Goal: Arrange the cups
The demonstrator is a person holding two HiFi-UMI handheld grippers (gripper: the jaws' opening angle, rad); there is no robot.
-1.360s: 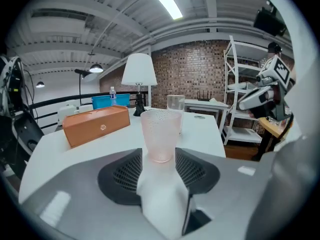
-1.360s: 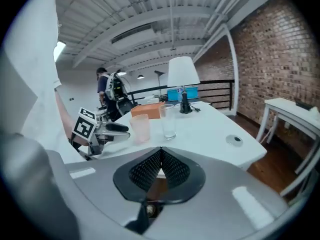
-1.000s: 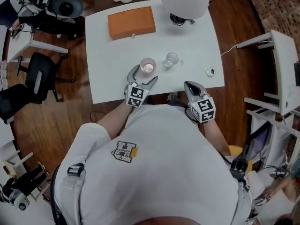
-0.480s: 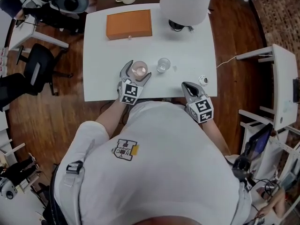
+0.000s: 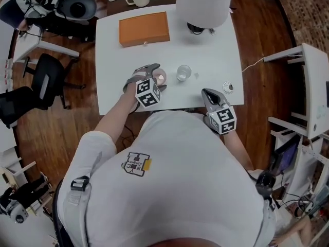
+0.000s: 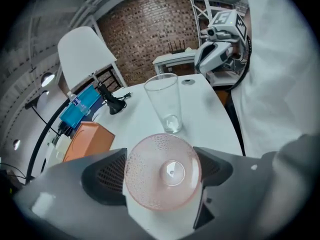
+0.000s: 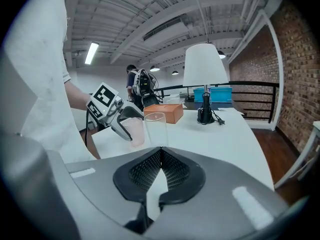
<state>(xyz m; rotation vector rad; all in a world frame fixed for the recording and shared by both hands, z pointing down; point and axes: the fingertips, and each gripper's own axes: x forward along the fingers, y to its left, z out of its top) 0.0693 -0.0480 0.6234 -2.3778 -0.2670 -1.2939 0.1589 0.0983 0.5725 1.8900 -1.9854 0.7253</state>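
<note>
Two cups near the front edge of the white table (image 5: 205,50), between your two grippers.

Your left gripper (image 6: 161,170) has its jaws set wide and closing on the one pink cup (image 7: 136,131), with a pad against each side of it. Just to its right, the one clear cup (image 5: 183,72) stands upright, untouched. Further right, your right gripper (image 7: 161,154) hangs over the table's front edge, jaws pressed together with nothing between them. At the back are one orange box (image 5: 144,29) and one white lamp (image 5: 204,1).
</note>
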